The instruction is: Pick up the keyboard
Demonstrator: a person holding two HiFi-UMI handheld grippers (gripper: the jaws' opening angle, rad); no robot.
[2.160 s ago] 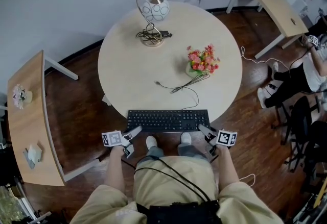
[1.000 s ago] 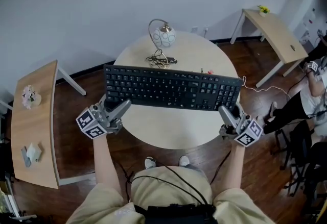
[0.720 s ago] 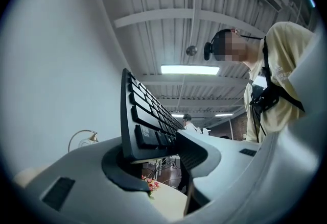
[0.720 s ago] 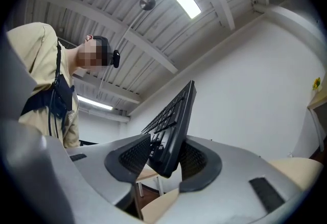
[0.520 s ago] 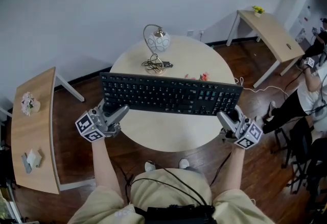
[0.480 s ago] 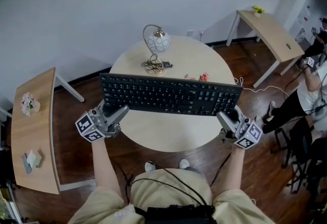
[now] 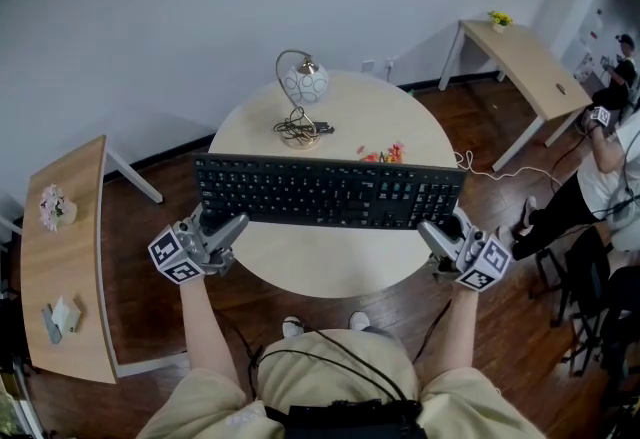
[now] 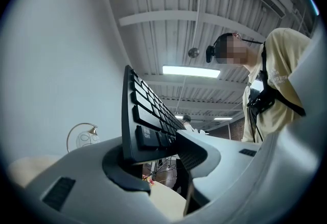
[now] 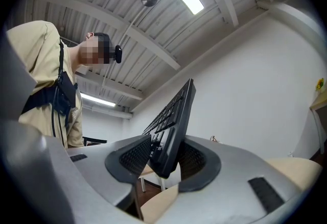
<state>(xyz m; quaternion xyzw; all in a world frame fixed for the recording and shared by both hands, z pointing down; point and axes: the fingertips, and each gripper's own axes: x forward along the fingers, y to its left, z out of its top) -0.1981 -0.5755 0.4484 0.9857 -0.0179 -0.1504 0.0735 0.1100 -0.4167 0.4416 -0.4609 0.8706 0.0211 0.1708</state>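
The black keyboard (image 7: pixel 328 192) hangs in the air above the round table (image 7: pixel 330 257), tilted so its keys face me. My left gripper (image 7: pixel 222 231) is shut on its left end (image 8: pixel 137 131). At the other end (image 9: pixel 168 139) my right gripper (image 7: pixel 438 235) is shut too. In both gripper views the keyboard's edge sits clamped between the two pads. Its cable is hidden behind it.
A lamp (image 7: pixel 302 87) with a coiled cord stands at the table's far side; a pink flower pot (image 7: pixel 385 155) peeks over the keyboard. Wooden side tables stand at left (image 7: pixel 62 257) and back right (image 7: pixel 525 57). A seated person (image 7: pixel 610 142) is at the right edge.
The keyboard, which lay on the table's near edge, is now held up in both grippers. Over the last second it sank slightly and moved a little toward me.
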